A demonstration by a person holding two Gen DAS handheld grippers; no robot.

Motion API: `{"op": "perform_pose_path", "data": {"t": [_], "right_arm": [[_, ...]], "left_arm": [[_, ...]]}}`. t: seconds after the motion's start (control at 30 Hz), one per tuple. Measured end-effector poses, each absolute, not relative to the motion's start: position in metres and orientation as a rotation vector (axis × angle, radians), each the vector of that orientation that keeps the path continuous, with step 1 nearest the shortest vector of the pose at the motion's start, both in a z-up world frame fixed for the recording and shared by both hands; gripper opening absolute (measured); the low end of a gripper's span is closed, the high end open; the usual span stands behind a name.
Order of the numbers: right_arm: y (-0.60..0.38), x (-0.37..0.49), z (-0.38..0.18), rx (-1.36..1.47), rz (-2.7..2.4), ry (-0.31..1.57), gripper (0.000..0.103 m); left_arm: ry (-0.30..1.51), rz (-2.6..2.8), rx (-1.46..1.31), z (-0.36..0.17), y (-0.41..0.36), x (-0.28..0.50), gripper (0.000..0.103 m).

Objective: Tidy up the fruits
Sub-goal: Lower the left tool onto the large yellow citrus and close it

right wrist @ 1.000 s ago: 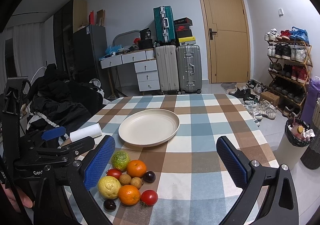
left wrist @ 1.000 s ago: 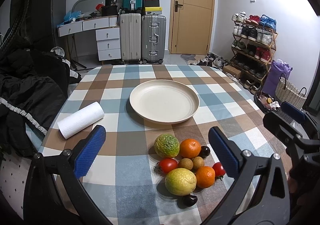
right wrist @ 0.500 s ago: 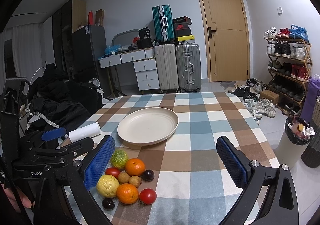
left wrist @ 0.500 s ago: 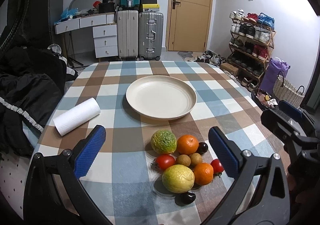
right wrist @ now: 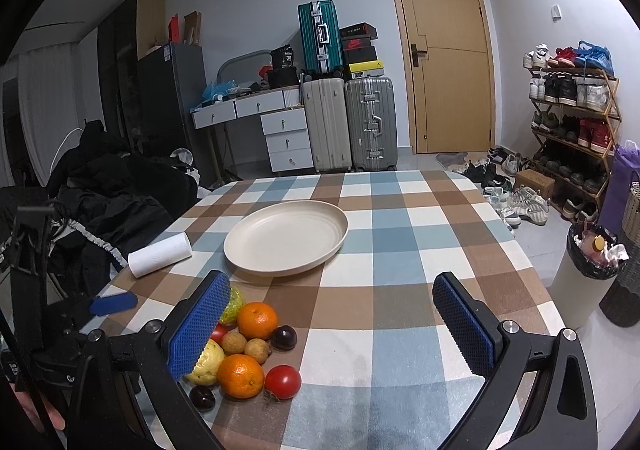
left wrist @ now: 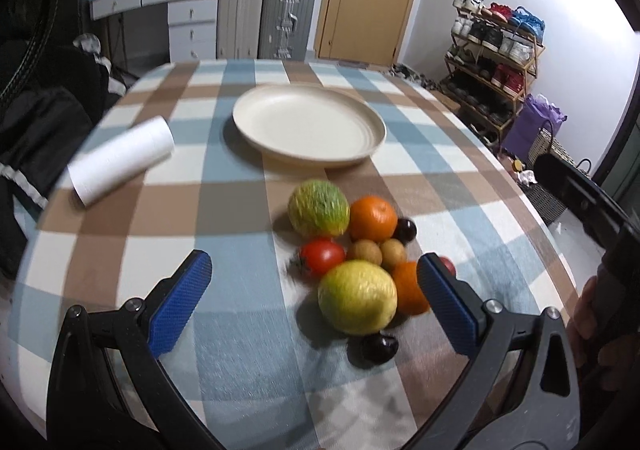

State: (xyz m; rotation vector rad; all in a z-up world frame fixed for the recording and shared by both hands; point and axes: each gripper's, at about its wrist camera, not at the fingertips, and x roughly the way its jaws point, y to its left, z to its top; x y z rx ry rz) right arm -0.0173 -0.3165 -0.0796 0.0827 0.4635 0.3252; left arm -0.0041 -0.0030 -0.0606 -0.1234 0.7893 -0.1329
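A pile of fruit lies on the checked tablecloth in front of an empty cream plate (left wrist: 308, 126) (right wrist: 286, 236). It holds a green-yellow fruit (left wrist: 318, 208), two oranges (left wrist: 373, 218) (right wrist: 241, 376), two tomatoes (left wrist: 322, 257) (right wrist: 283, 381), a yellow fruit (left wrist: 357, 302) (right wrist: 208, 360), small brown fruits (left wrist: 364, 251) and dark plums (left wrist: 380, 347) (right wrist: 284, 337). My left gripper (left wrist: 314, 292) is open, low over the near side of the pile, its fingers on either side of the yellow fruit. My right gripper (right wrist: 332, 324) is open with nothing in it, to the right of the pile.
A white paper roll (left wrist: 120, 162) (right wrist: 160, 254) lies left of the plate. Dark clothing is heaped beyond the table's left edge. Suitcases, drawers and a door stand at the back. A shoe rack and a lined bin (right wrist: 588, 274) stand on the right.
My left gripper has dropped and moved forward toward the fruit pile, so the fruits look larger and blurred. My right gripper has barely shifted.
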Motion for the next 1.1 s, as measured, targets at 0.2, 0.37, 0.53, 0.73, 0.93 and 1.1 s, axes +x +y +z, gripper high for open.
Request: {"op": "perform_pose_path", "data": {"t": [0.2, 0.37, 0.53, 0.73, 0.93, 1.1], "right_arm": [[-0.317, -0.015, -0.086, 0.083, 0.323, 0.476, 0.103], [-0.318, -0.013, -0.089, 0.086, 0.32, 0.487, 0.103], [-0.318, -0.01, -0.092, 0.083, 0.318, 0.491, 0.103], [-0.317, -0.011, -0.093, 0.082, 0.321, 0.497, 0.103], [-0.315, -0.01, -0.094, 0.074, 0.323, 0.501, 0.103], [-0.313, -0.009, -0.096, 0.075, 0.324, 0.506, 0.103]], "left_arm": [[0.83, -0.177, -0.159, -0.078, -0.001, 0.0, 0.102], [0.867, -0.233, -0.212, -0.087, -0.001, 0.006, 0.095], [0.902, -0.277, -0.27, -0.093, 0.003, 0.008, 0.083], [0.921, -0.333, -0.33, -0.096, 0.006, 0.01, 0.061], [0.934, -0.382, -0.382, -0.098, 0.011, 0.012, 0.046], [0.933, -0.391, -0.412, -0.101, 0.018, 0.011, 0.046]]}}
